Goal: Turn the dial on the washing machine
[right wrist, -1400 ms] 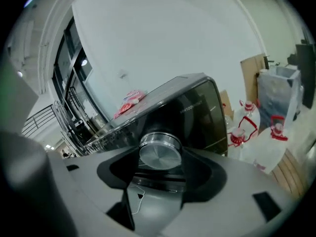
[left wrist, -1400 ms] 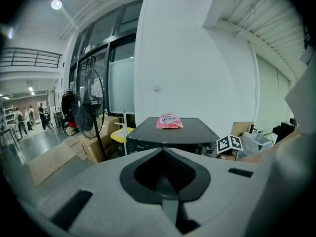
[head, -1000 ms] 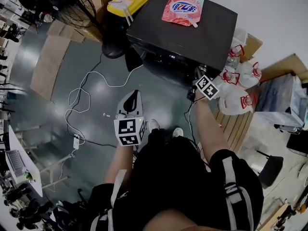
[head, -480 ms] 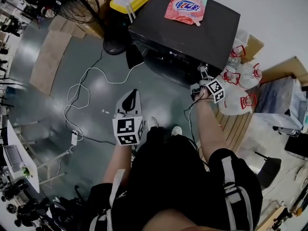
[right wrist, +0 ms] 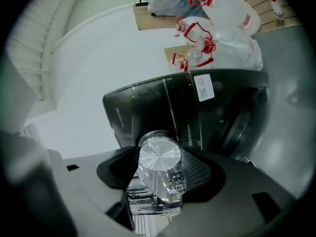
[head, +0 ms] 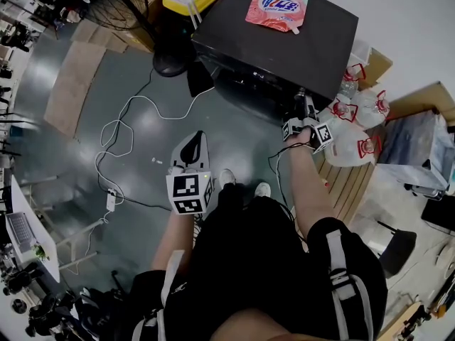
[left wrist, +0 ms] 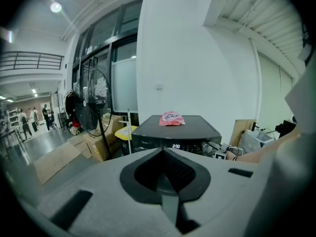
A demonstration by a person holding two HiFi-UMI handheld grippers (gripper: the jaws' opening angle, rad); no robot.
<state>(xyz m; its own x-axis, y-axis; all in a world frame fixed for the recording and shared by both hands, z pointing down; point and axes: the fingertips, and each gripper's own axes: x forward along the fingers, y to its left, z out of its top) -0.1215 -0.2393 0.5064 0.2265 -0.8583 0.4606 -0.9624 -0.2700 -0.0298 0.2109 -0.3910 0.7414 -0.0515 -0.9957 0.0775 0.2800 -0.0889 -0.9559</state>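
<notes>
My right gripper [head: 301,111]: jaws pinching the silver dial [right wrist: 159,158], which sits on the front panel of the black washing machine [head: 284,45], at its right end. My left gripper [left wrist: 167,177]: jaws pressed together, nothing between them, well apart from the machine and pointed at it. Pink pouch [head: 278,4] lies on the machine's top. Plastic jugs [head: 352,144] on the floor just beside the machine.

Washing machine [left wrist: 190,131] (pink pouch [left wrist: 171,118] atop)
</notes>
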